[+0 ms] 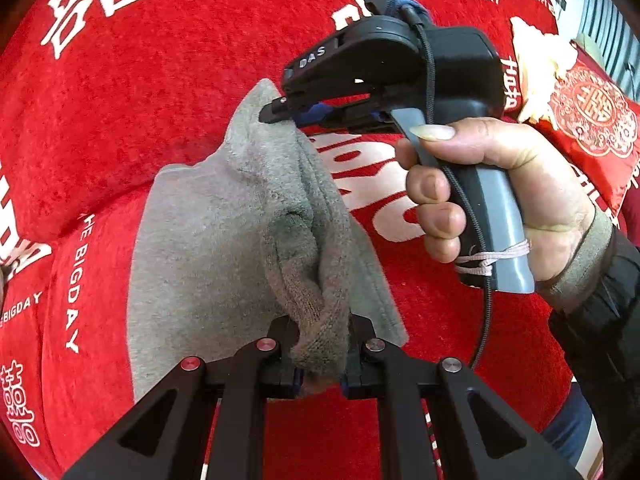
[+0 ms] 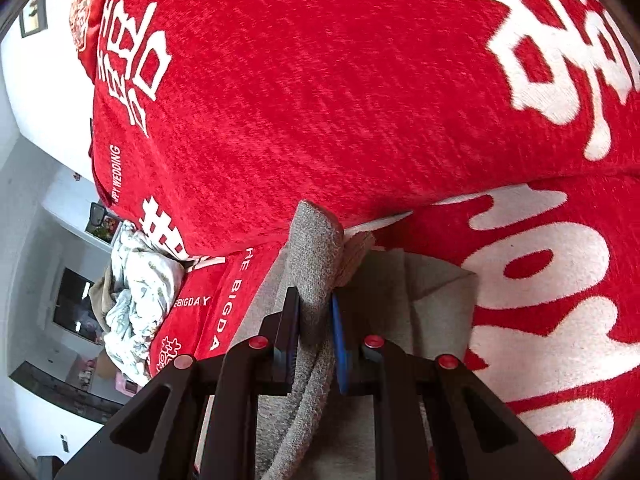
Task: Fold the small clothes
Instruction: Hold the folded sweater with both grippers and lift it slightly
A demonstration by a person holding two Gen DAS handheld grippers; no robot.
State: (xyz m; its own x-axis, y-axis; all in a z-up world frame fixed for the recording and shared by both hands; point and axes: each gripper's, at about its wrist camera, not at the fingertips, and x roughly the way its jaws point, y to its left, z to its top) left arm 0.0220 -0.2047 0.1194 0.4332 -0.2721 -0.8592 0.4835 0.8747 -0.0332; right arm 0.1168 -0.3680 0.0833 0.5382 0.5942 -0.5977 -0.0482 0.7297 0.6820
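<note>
A small grey fleece garment (image 1: 208, 248) lies on a red sofa cover with white lettering (image 1: 132, 92). My left gripper (image 1: 320, 364) is shut on a bunched ribbed edge of the garment at the bottom of the left wrist view. Across the cloth, my right gripper (image 1: 280, 114), held by a hand (image 1: 500, 184), is shut on the garment's far corner. In the right wrist view the right gripper (image 2: 316, 320) pinches a folded grey edge (image 2: 316, 248) between its pads, with more of the garment (image 2: 432, 304) lying flat beneath.
A red embroidered cushion (image 1: 592, 120) and a pale crumpled cloth (image 1: 536, 68) sit at the upper right of the left wrist view. A patterned white cloth heap (image 2: 136, 296) lies at the sofa's left end, with the room floor beyond.
</note>
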